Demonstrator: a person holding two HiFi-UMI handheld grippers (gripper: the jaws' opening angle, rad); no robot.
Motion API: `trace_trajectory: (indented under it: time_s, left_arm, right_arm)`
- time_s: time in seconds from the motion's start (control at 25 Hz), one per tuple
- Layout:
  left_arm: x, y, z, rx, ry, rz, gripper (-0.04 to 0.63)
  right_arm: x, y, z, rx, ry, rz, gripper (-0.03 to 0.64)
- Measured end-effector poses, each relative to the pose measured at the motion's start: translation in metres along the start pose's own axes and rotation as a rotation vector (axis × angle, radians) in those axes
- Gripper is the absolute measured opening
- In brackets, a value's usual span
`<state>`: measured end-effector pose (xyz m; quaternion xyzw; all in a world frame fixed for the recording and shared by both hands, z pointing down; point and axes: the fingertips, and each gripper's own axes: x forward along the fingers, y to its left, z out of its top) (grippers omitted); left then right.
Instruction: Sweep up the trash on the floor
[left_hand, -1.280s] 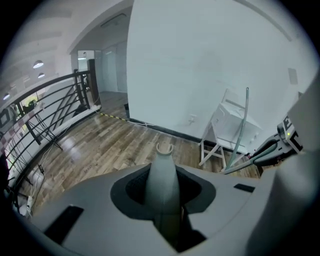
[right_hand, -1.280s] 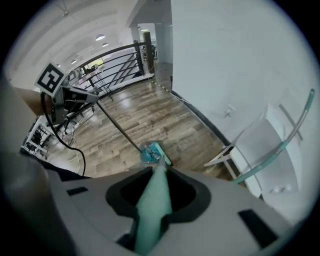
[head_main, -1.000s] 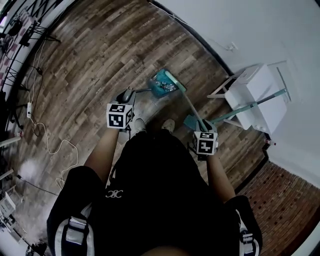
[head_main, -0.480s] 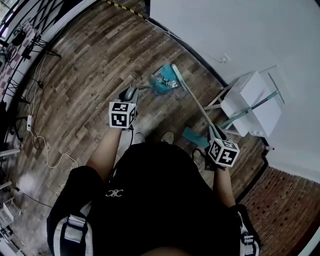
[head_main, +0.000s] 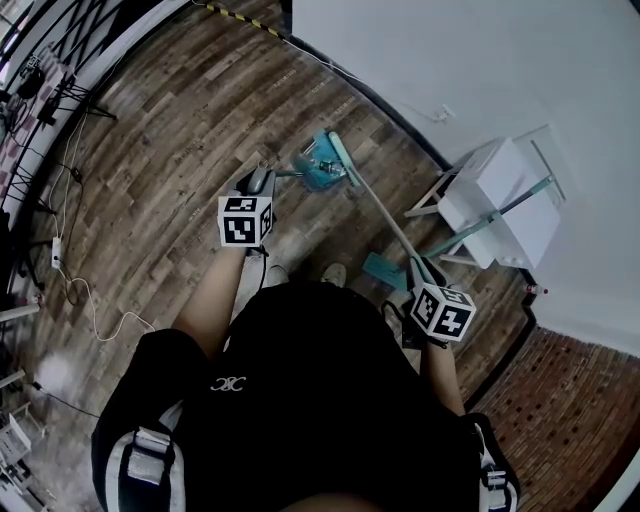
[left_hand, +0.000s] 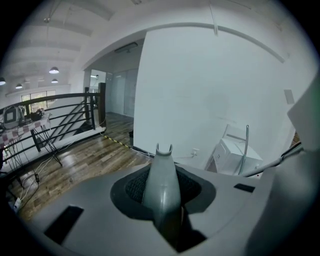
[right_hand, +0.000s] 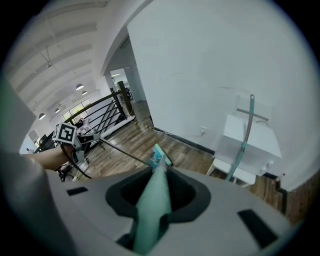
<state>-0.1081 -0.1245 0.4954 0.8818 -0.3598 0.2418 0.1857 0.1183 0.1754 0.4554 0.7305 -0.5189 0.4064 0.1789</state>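
Trash gathered in one dustpan on the plank floor

A single teal plastic dustpan (head_main: 322, 172) sits on the brown wooden plank floor (head_main: 180, 120) by the white wall, with a few pale bits of trash (head_main: 320, 162) inside it. The head of one long teal broom (head_main: 375, 205) rests against the pan's edge. Of the two tongs, the left tongs (head_main: 256, 185) are pinched on the pan's slim grey handle (left_hand: 161, 185), and the right tongs (head_main: 425, 272) are pinched on the broom's shaft. A second teal pole (head_main: 490, 215) leans at one white cabinet (head_main: 505, 185).
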Motion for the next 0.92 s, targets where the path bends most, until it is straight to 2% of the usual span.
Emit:
trace_trajectory:
  time_s: [0.92]
  left_arm:
    - [-0.003,0.009,0.000,0.062,0.017,0.020,0.097]
  right_arm:
    - [0.015,0.010,0.005,-0.018,0.032,0.002,0.101]
